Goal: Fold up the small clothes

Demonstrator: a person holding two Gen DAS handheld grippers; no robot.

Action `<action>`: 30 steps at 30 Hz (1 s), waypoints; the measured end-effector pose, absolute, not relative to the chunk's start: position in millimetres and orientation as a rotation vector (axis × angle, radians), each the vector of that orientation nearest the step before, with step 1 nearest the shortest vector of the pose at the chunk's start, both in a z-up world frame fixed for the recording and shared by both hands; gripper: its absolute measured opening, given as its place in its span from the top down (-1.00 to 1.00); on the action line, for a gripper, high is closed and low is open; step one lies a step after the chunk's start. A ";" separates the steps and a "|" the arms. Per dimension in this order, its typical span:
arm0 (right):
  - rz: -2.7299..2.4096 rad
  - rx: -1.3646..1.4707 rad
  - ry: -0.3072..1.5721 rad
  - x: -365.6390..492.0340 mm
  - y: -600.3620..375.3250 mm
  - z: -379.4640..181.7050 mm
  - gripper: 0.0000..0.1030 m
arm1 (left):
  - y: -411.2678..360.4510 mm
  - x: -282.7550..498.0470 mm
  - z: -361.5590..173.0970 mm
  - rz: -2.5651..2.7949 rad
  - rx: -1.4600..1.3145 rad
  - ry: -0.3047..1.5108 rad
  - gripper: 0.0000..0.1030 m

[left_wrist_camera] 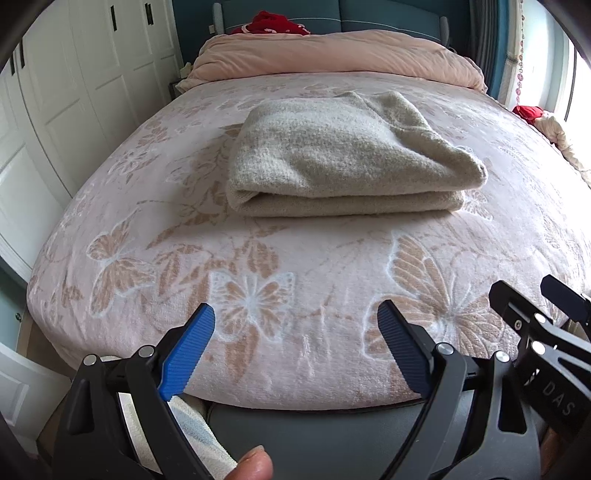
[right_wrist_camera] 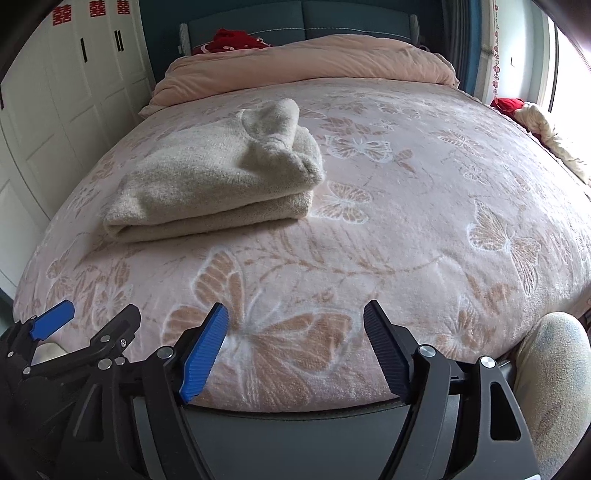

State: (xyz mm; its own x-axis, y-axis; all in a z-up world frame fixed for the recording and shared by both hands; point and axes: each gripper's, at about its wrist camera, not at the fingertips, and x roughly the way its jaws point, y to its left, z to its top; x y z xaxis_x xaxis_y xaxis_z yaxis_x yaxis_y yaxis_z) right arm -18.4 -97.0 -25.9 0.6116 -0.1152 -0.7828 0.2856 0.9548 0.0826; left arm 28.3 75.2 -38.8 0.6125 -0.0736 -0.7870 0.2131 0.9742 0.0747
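Observation:
A beige knitted garment (left_wrist_camera: 343, 158) lies folded into a thick rectangle on the middle of the bed; it also shows in the right wrist view (right_wrist_camera: 218, 177), with a loose bunched part on its top right. My left gripper (left_wrist_camera: 295, 314) is open and empty, held over the bed's near edge, well short of the garment. My right gripper (right_wrist_camera: 295, 314) is also open and empty at the near edge, to the right of the left one. The right gripper's black frame (left_wrist_camera: 535, 325) shows at the left view's right edge; the left gripper (right_wrist_camera: 88, 321) shows at the right view's lower left.
The bed has a pink butterfly-patterned blanket (left_wrist_camera: 258, 288). A pink duvet (left_wrist_camera: 332, 55) is bunched at the headboard with red cloth (left_wrist_camera: 277, 24) behind it. White wardrobe doors (left_wrist_camera: 92, 74) stand on the left. A window and more bedding (right_wrist_camera: 546, 129) are on the right.

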 end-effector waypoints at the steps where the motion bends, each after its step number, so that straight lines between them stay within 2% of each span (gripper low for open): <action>1: -0.233 0.206 0.885 -18.1 -95.8 -26.0 -0.43 | 75.9 29.4 -38.4 -0.165 0.166 0.897 -0.69; 14: -0.255 0.191 0.874 -18.6 -93.8 -21.9 -0.43 | 73.3 28.2 -34.7 -0.140 0.195 0.876 -0.70; 17: -0.258 0.199 0.866 -19.3 -95.2 -20.7 -0.43 | 73.2 29.3 -34.0 -0.123 0.197 0.873 -0.78; 22: -0.262 0.194 0.859 -20.1 -94.3 -19.0 -0.43 | 78.0 29.9 -32.3 -0.145 0.146 0.869 -0.78; 30: -0.265 0.185 0.867 -19.7 -90.4 -20.7 -0.43 | 75.5 29.4 -33.7 -0.148 0.154 0.870 -0.65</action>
